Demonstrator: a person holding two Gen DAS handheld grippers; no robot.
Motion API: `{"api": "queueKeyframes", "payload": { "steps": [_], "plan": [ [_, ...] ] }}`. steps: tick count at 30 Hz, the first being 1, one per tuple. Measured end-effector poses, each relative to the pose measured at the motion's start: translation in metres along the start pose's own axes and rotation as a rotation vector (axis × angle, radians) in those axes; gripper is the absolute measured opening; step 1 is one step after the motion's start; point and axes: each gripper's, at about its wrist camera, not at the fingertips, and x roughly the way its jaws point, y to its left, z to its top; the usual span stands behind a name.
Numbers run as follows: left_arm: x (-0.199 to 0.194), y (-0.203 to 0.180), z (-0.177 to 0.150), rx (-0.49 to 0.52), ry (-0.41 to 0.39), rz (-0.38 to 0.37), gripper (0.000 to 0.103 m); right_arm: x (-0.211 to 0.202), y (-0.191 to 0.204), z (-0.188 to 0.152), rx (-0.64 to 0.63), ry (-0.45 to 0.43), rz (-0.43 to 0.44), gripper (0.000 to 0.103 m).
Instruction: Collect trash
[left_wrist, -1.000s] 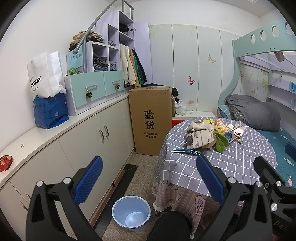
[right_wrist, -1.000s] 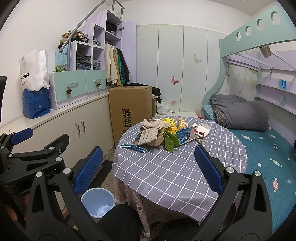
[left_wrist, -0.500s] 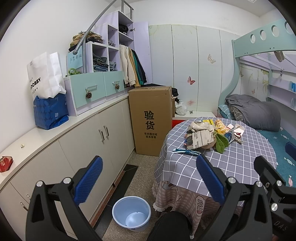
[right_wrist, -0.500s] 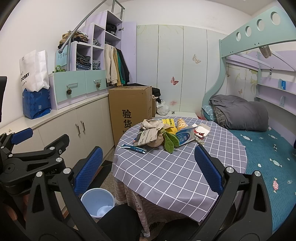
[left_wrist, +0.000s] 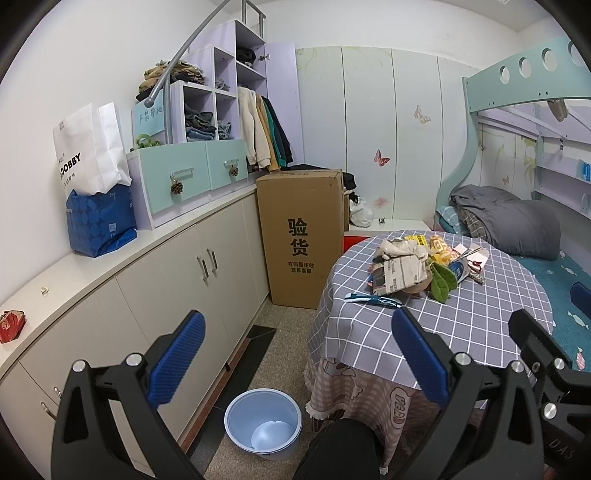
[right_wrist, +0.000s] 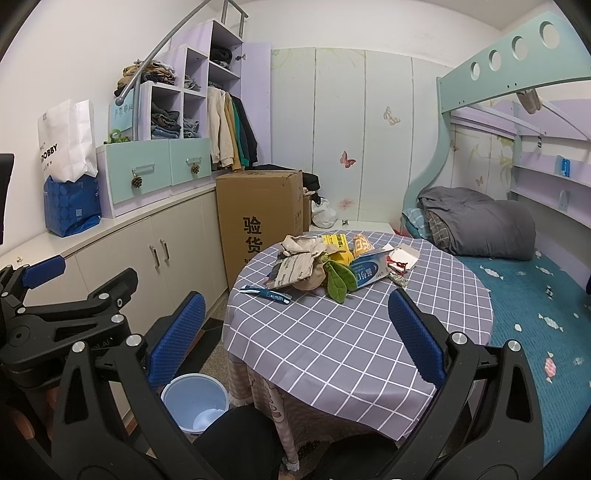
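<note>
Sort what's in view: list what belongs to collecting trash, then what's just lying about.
For the job: trash pile on the table; blue wrapper; blue bucket on the floor.

Just lying about: cardboard box; white shopping bag; grey duvet; hanging clothes.

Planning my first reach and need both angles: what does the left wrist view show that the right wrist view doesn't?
Only the left wrist view shows the red packet on the near end of the counter.

Only the right wrist view shows the white carton clearly at the pile's far edge, and the bed's candy-print mattress more fully.

Both show the trash pile on the checked tablecloth, the blue wrapper, the empty blue bin on the floor, and open, empty grippers: left gripper, right gripper.
</note>
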Motion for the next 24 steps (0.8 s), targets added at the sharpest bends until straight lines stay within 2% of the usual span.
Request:
{"api": "queueKeyframes", "payload": {
  "steps": [16, 22, 24],
  "plan": [
    [0.008, -0.007, -0.004, 0.012, 0.023, -0.003, 0.099, 0.006, -0.013, -0.004, 0.025, 0.017, -0.002, 0.097],
    [0.029, -0.020, -0.012, 0.027, 0.066, -0.013, 0.099, 0.027, -0.032, -0.013, 0.061, 0.057, 0.000, 0.097],
    [0.043, -0.025, -0.018, 0.023, 0.102, -0.044, 0.099, 0.038, -0.039, -0.019, 0.068, 0.076, -0.011, 0.097]
  ]
}}
